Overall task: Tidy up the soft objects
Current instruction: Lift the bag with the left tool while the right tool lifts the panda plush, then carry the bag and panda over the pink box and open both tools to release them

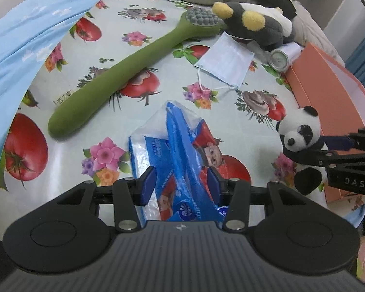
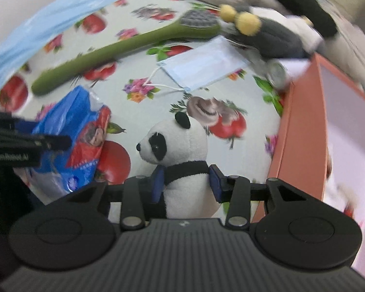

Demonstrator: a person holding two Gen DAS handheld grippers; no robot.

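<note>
The right tool (image 2: pixel 185 183) pinches a small black-and-white plush panda (image 2: pixel 182 150) across its black neck band, blue pads pressed into the fur on both sides. The salmon-orange open cardboard box (image 2: pixel 301 131) stands just beside it on the right, its long wall running away from the tool, so I judge the coming move a short carry rightward over that wall. The left tool (image 1: pixel 181 185) sits around a crinkled blue-and-red plastic tissue pack (image 1: pixel 180 146), pads against its sides and apparently gripping it; the pack's long axis runs straight out ahead. Farther along the table (image 1: pixel 158 92), covered in a glossy tomato-and-flower oilcloth, lie a long green massage stick, a pale blue face mask and a grey plush toy with yellow ears. Bedding is heaped behind.
</note>
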